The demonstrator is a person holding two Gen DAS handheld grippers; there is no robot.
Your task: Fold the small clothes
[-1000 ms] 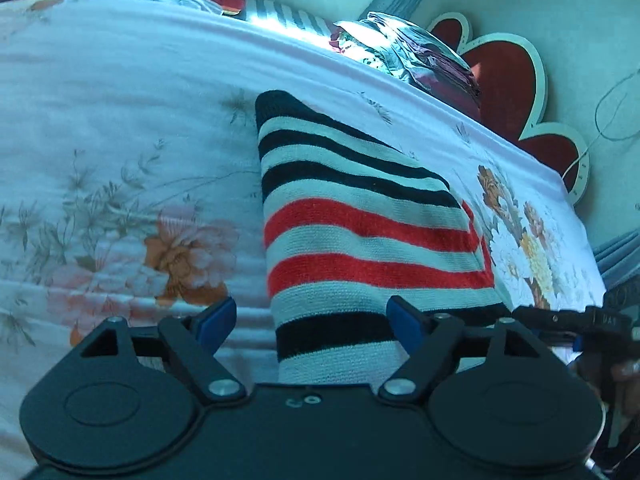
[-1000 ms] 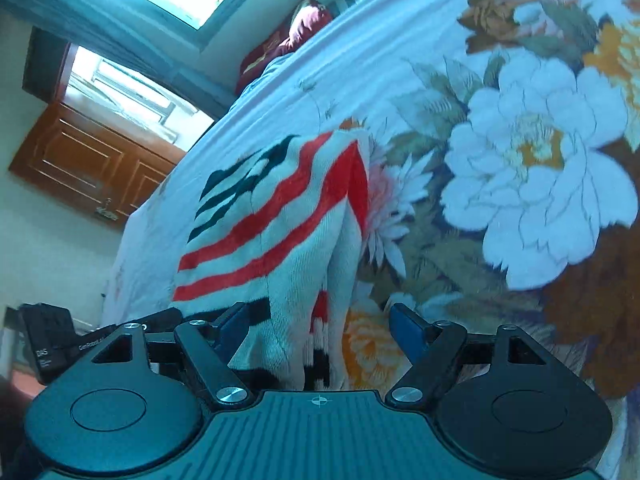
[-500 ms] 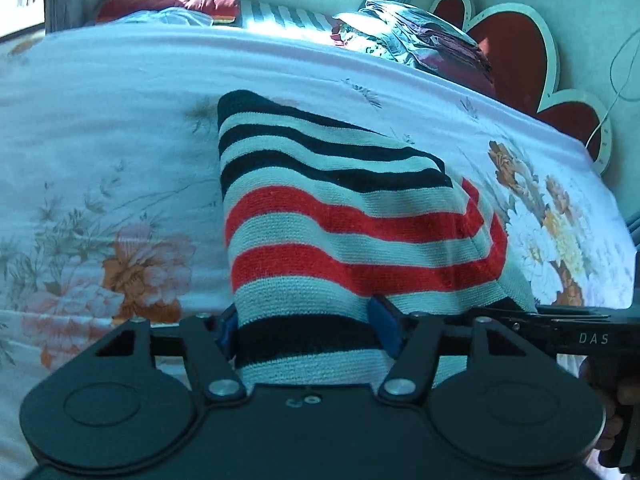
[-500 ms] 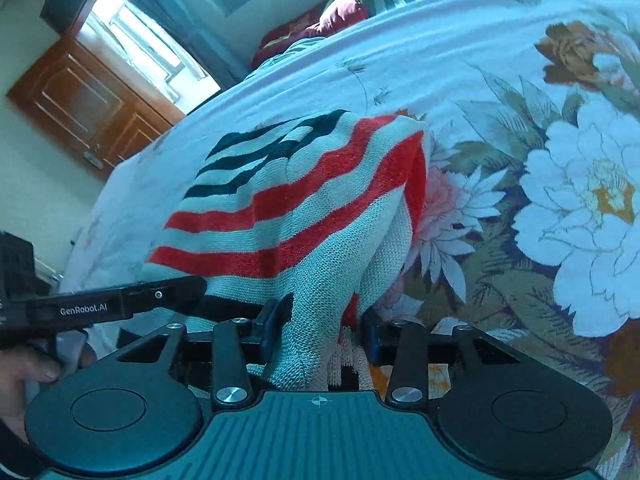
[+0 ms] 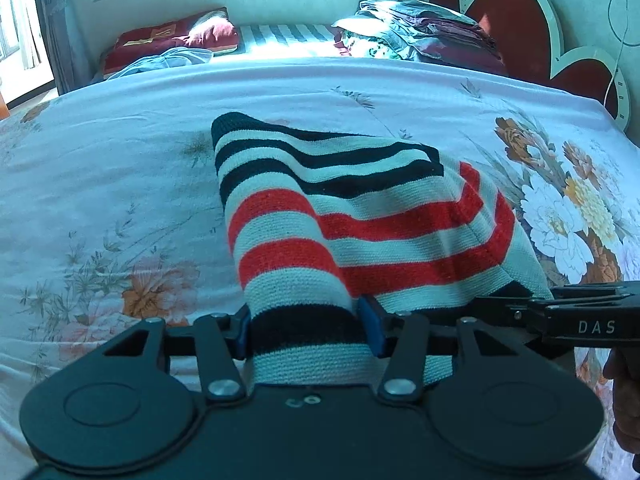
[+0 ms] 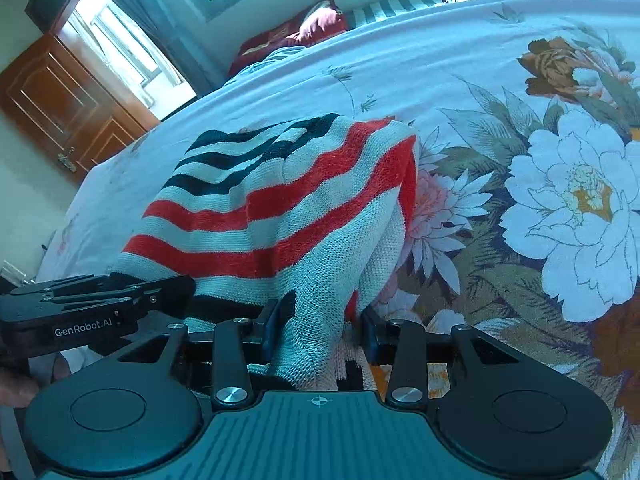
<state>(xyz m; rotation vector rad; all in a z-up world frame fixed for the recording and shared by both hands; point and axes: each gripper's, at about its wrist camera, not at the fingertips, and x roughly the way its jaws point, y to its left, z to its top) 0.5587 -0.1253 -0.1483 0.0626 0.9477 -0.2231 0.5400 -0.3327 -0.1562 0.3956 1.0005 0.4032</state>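
Since a second ago, both sets of jaws have been closing, and the near edge of the striped knit garment (image 5: 360, 216) has lifted off the floral bedspread (image 5: 100, 168). The left hand-held gripper (image 5: 308, 328) is clamped on the garment's black-striped near hem, its blue pads pressing the fabric. The right hand-held gripper (image 6: 320, 328) pinches a bunched fold. Readable lettering: "DAS" in the left view, "GenRobot.AI" in the right.
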